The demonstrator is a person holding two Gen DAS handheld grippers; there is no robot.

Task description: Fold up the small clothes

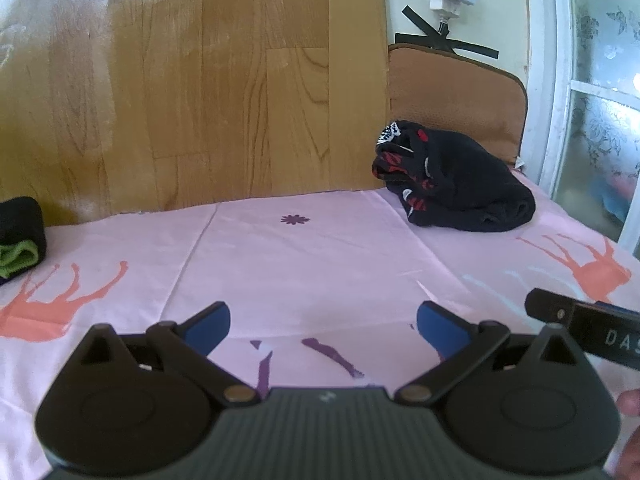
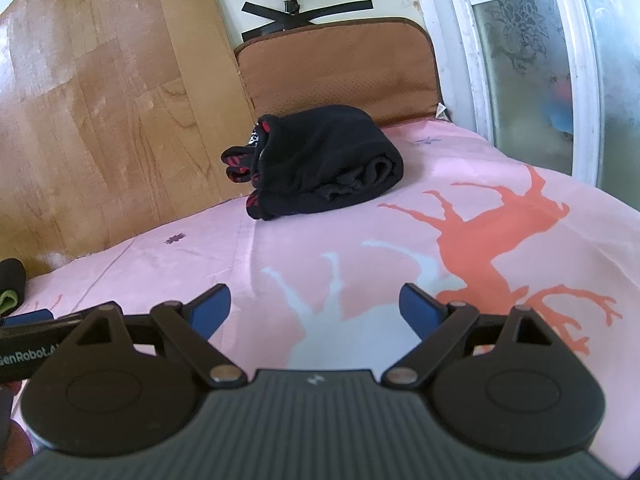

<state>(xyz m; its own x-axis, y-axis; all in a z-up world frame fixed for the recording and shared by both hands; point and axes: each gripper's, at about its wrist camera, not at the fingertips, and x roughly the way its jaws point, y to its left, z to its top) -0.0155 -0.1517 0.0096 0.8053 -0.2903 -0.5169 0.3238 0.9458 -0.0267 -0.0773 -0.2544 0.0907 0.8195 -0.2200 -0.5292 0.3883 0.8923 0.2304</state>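
Bed (image 1: 320, 256), covered by a pink sheet printed with orange deer, is taken as the landmark; everything is placed relative to it. A wood-grain panel (image 1: 200, 80) is seen behind its far edge, and a brown cushion (image 2: 340, 68) is propped at its far right corner, beside a frosted window (image 2: 520, 48).

Black bundle of clothes (image 2: 320, 168), trimmed in red and white, is found lying on the bed's far right part, just in front of the cushion. It is loosely rolled, not flat; its long axis is judged to run roughly across the bed, with the red-trimmed end toward the wood panel.

A smaller black-and-green garment (image 1: 20, 236) is noted at the bed's far left edge, partly cut off by the frame.

Left gripper (image 1: 324, 320) is held low over the bed's near middle, fingers spread wide, nothing between them. Right gripper (image 2: 316, 308) is held likewise over the near right part, fingers wide apart and empty.

The bundle lies ahead and to the right of the left fingers, ahead and slightly left of the right fingers; the right gripper is judged the nearer, so the reach is probably its own.

The bundle's open rolled end is shown only in the right wrist view; its white-patterned patch is shown far more clearly in the left wrist view.
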